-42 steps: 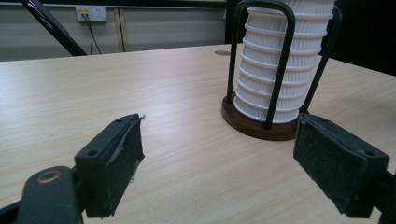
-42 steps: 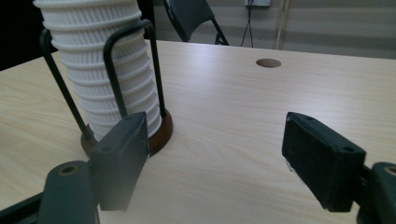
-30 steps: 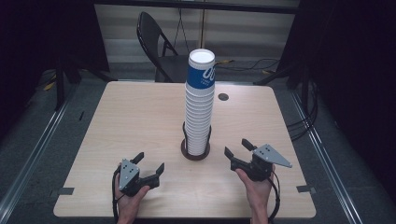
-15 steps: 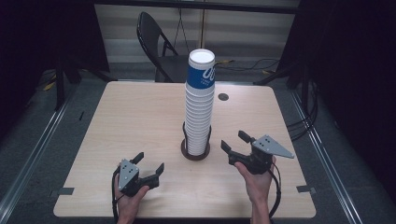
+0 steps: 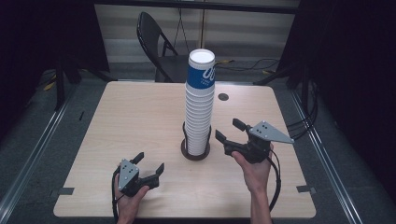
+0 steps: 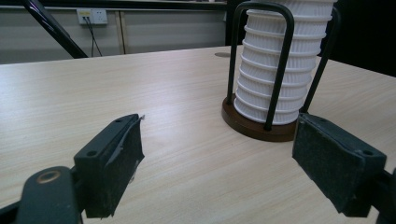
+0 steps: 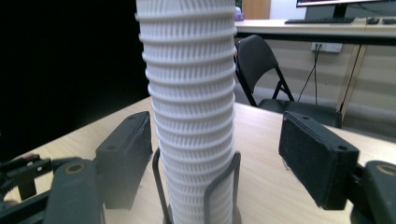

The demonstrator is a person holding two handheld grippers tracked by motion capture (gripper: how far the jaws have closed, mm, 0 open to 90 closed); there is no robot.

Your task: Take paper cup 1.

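R gripper point(image 5: 229, 131) moves in toward the cup stack point(image 5: 199, 107) vs 1 s ago: closer to the stack & a bit further up the table, jaws wide apart, now just beside the holder point(image 5: 195, 151). In the right gripper view the stack sits between its jaws.

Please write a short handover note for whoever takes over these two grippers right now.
Left gripper: open, holding nothing, low near the table's front edge, aimed toward the holder.
Right gripper: open, holding nothing, raised beside the cup stack, jaws facing it but apart from it.
Things: the stack of white ribbed cups, top one with a blue band, stands upright in a wire holder with a dark round base at mid-table.
Done: no cup is off the stack.
Left: probably close the right gripper on the stack and lift cups off; the left could steady the holder.
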